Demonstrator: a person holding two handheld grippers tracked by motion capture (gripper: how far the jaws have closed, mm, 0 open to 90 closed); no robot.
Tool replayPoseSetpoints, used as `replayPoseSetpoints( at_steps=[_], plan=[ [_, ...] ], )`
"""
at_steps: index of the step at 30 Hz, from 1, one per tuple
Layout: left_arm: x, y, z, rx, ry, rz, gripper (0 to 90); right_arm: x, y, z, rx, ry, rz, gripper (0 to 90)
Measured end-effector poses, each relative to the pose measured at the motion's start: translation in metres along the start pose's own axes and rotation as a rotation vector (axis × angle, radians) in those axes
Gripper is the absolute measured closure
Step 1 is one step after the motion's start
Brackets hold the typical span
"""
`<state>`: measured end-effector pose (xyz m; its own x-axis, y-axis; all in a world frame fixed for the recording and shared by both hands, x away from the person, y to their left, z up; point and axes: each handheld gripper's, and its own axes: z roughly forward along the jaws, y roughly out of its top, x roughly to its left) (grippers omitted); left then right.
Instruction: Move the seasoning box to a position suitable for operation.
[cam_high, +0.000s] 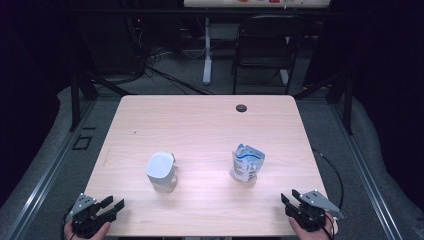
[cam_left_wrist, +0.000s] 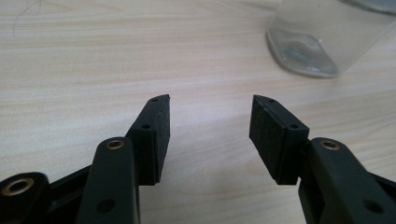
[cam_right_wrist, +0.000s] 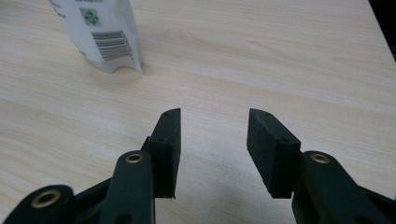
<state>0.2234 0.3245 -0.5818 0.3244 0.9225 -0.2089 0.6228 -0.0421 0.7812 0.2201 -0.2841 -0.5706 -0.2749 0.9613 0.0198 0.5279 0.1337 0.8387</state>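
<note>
A clear plastic jar (cam_high: 162, 171) with a white lid stands left of the middle of the wooden table (cam_high: 205, 125); its base (cam_left_wrist: 303, 51) is at the upper right of the left gripper view. A white and blue pouch (cam_high: 246, 163) stands upright right of the middle, and its barcode side (cam_right_wrist: 105, 37) is at the upper left of the right gripper view. My left gripper (cam_high: 114, 205) rests at the near left corner, open, nothing between its jaws. My right gripper (cam_high: 289, 199) sits at the near right edge, open and empty as well.
A small dark hole (cam_high: 241, 108) marks the table's far side. Beyond the table stand a black folding chair (cam_high: 265, 45) and a white desk leg (cam_high: 207, 50) among floor cables. Black frame posts (cam_high: 75, 100) flank the table.
</note>
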Motion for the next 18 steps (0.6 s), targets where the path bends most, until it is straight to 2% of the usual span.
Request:
replayPoseSetpoints(
  at_steps=[2,3,5,7,11,14,18],
  plan=[
    [-0.001,0.001,0.001,-0.002,0.004,-0.014,48.5,-0.001,-0.001,0.002,0.014,0.008,0.000,54.8],
    [-0.002,0.002,0.002,-0.001,0.007,-0.012,48.5,-0.002,-0.002,0.001,0.021,0.008,-0.012,54.8],
    [-0.005,0.003,0.002,0.005,0.022,0.003,48.8,-0.003,-0.001,-0.001,0.020,-0.004,0.000,54.8],
    [-0.009,0.009,0.003,0.013,0.027,0.028,49.6,-0.004,0.000,-0.002,0.009,-0.003,0.015,54.1],
    [-0.015,0.024,0.011,0.005,0.030,0.090,50.7,-0.002,0.004,-0.005,0.005,-0.004,0.009,53.9],
    [-0.016,0.034,0.021,0.004,0.012,0.079,50.0,0.000,0.008,-0.007,-0.003,-0.004,0.004,54.0],
    [-0.015,0.045,0.032,-0.012,0.016,0.075,49.9,0.004,0.010,-0.008,-0.010,-0.005,0.001,53.7]
  ],
)
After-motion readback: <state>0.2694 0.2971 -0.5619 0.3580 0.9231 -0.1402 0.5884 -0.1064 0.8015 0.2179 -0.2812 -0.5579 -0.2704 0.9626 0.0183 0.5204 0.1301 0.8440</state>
